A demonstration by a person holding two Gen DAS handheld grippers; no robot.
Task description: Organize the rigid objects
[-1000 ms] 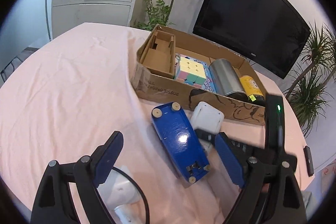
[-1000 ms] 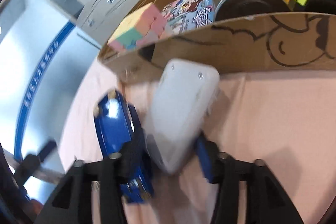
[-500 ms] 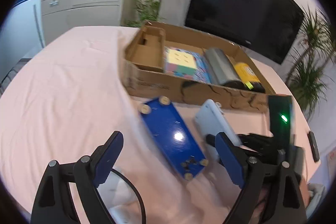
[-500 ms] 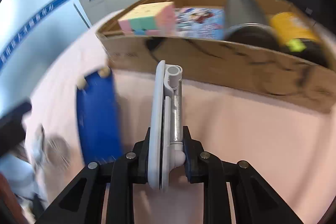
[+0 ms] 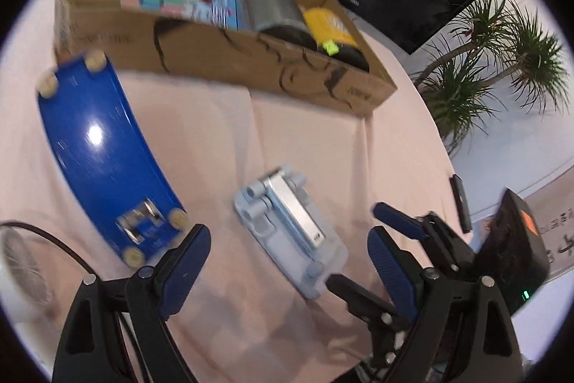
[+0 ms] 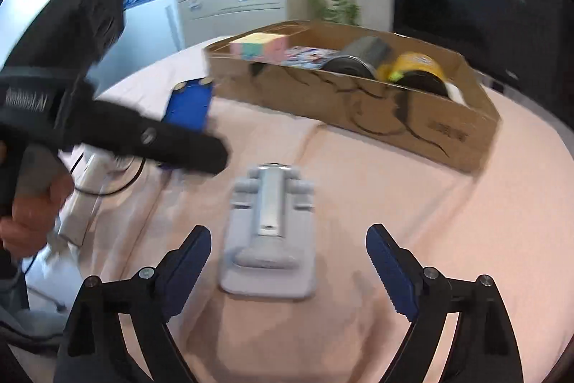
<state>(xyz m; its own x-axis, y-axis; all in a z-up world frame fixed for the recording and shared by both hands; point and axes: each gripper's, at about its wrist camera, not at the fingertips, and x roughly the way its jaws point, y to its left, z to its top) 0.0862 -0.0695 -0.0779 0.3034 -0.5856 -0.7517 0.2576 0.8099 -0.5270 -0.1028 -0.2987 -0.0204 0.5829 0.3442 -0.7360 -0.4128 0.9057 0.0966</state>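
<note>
The grey phone stand [image 6: 269,236] lies flat on my pink table [image 6: 412,203], between my right tongs [image 6: 287,261], whose jaws are opening clear of it. My left tongs [image 5: 287,264] hang spread above; the cardboard box [image 6: 358,103] sits beyond.

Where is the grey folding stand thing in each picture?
Left wrist view: the grey stand lies flat on the pink cloth, low centre, between the left gripper's fingers.
Right wrist view: the grey stand lies low centre, between the right gripper's fingers.
Shared landmark: the cardboard box behind it.
</note>
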